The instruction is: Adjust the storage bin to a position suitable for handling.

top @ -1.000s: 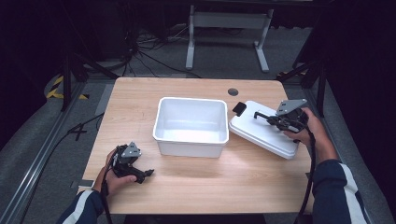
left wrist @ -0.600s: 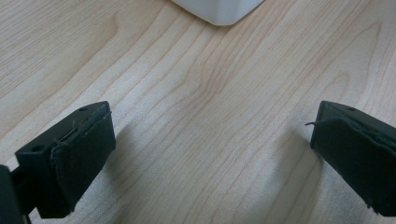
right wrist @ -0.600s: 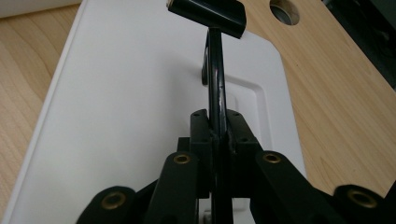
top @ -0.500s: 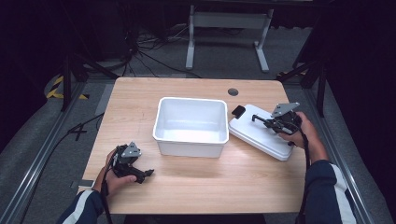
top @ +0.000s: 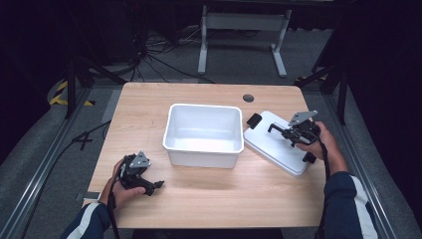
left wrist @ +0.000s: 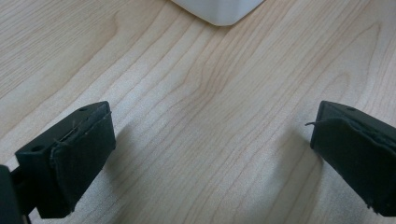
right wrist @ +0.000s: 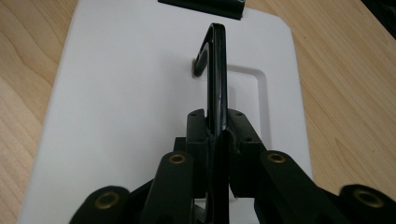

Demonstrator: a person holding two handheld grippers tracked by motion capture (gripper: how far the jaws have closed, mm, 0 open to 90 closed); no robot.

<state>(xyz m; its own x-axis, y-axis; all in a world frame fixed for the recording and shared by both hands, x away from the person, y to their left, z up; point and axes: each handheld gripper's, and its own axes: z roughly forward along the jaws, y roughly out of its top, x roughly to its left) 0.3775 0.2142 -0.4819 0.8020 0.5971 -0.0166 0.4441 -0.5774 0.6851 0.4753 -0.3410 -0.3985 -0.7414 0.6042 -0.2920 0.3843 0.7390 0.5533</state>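
Observation:
A white bin [top: 203,106] stands open and empty at the table's middle. Its white lid [top: 268,148] lies flat on the table to the right of it. My right gripper [top: 278,129] is over the lid, shut on the lid's black handle [right wrist: 215,65], which stands upright between the jaws above the lid [right wrist: 126,93]. At the front left my left gripper [top: 155,186] rests low on the wood, open with nothing between its fingers [left wrist: 79,154]. A corner of the bin [left wrist: 219,10] shows ahead of the left gripper [left wrist: 210,154].
A black clip [top: 254,120] sits at the lid's far-left end, seen also as the clip [right wrist: 201,5]; another black clip [top: 309,158] is at the lid's near end. A round cable hole [top: 248,98] is in the wooden tabletop [top: 224,194] behind the bin.
The right hand and gripper have shifted slightly toward me on the lid, still shut on the handle. The left gripper has not moved.

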